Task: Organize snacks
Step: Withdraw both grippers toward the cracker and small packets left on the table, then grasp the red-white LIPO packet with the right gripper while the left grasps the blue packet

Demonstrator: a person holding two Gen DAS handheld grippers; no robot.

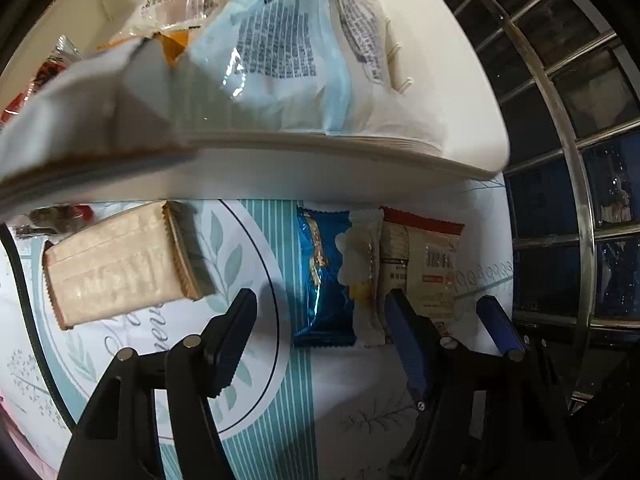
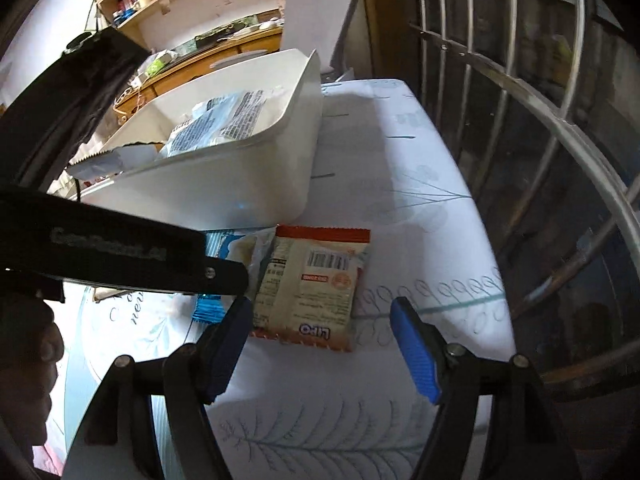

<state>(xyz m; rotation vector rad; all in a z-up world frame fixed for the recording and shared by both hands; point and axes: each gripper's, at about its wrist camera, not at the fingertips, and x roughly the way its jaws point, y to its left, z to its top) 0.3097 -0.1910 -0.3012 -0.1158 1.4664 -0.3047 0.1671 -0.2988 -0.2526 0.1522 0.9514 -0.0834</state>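
Note:
A white bin (image 1: 320, 160) holds several snack bags, the largest a pale blue and white one (image 1: 288, 52); the bin also shows in the right wrist view (image 2: 240, 176). In front of it on the table lie a beige wafer pack (image 1: 116, 264), a blue packet (image 1: 320, 276), a small white packet (image 1: 362, 272) and a red-topped cream cracker pack (image 1: 424, 264). My left gripper (image 1: 320, 320) is open and empty over the blue packet. My right gripper (image 2: 322, 328) is open and empty, its fingers either side of the cracker pack (image 2: 312, 284).
The table wears a white cloth with teal stripes and leaf prints (image 2: 320, 420). A metal window grille (image 2: 540, 120) runs along the right edge. The left gripper's black body (image 2: 120, 256) crosses the right wrist view. Shelves and a desk (image 2: 200, 20) stand behind.

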